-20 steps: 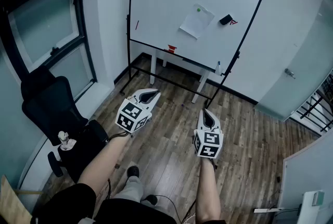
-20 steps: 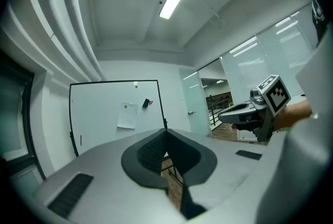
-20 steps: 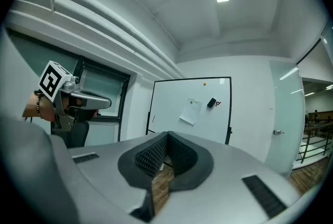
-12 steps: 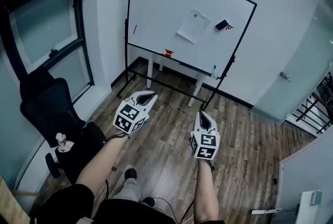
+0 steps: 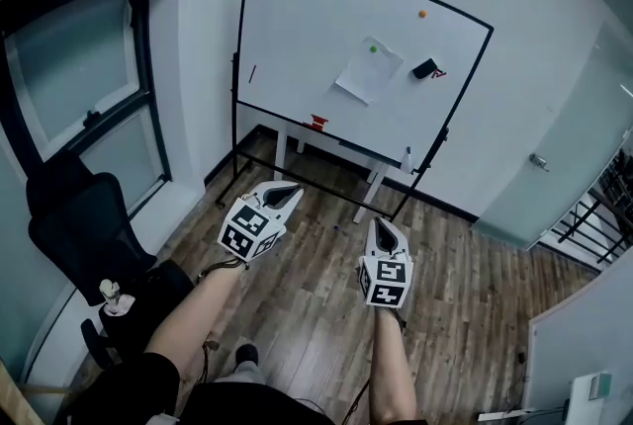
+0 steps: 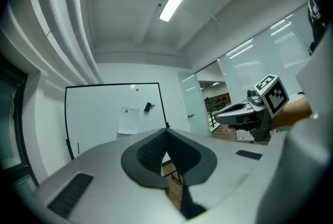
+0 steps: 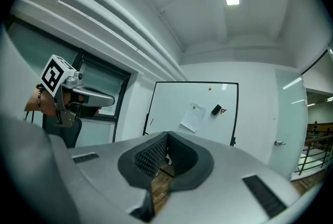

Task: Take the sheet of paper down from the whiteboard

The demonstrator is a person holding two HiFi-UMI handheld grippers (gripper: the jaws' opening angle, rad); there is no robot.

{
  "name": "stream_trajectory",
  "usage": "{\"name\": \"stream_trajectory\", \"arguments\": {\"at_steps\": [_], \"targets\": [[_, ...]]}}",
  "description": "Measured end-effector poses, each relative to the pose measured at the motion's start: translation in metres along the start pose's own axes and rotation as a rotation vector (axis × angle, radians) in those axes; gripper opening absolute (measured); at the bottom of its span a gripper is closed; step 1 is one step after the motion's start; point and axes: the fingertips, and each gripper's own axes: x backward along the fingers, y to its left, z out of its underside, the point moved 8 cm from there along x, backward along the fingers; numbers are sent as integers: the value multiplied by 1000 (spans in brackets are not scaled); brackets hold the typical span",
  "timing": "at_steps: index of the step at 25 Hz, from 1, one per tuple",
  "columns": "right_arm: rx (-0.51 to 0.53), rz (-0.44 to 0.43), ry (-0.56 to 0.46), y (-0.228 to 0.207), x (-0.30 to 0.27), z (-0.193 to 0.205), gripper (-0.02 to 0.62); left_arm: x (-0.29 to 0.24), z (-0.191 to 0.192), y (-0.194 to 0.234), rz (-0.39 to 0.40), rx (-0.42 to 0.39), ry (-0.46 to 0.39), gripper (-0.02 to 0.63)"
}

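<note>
- The paper (image 5: 368,70) hangs on the far whiteboard (image 5: 297,28), right of the board's middle and a little tilted. It is well apart from both grippers.
- One green magnet (image 5: 374,48) sits near the paper's top edge and seems to be all that holds it.
- The sheet is likely very light, thin and limp. It should flex and slide under the pads, and could tear if pulled hard against the magnet.
- Probably the best hold is a free lower corner or the bottom edge. One gripper could pinch there while the other lifts the magnet off.
- The left gripper (image 5: 289,189) has its jaws pressed together with nothing between them.
- The right gripper (image 5: 382,224) is likewise closed and empty. Both point towards the board.
- Count: one sheet, one whiteboard, two grippers.
- Two magnets show: the green one, and an orange one (image 5: 422,14) higher up to the right.
- One black eraser (image 5: 425,68) sticks to the board just right of the paper.
</note>
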Motion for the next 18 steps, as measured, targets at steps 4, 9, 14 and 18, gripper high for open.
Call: {"name": "stream_trajectory", "arguments": {"at_steps": [4,9,14,18], "targets": [[12,0,-7,4,-48,-11,23,-25,9,44,10,8,2,18],[20,12,-24,7,-102,-27,23,-51,11,88,10,27,-15,18],[-4,37,-18,0,-136,-30,23,-77,16,108,35,22,-4,18],[-30,28,-10,-10,-158,-28,24,-101,21,116,55,29,5,18]]}}
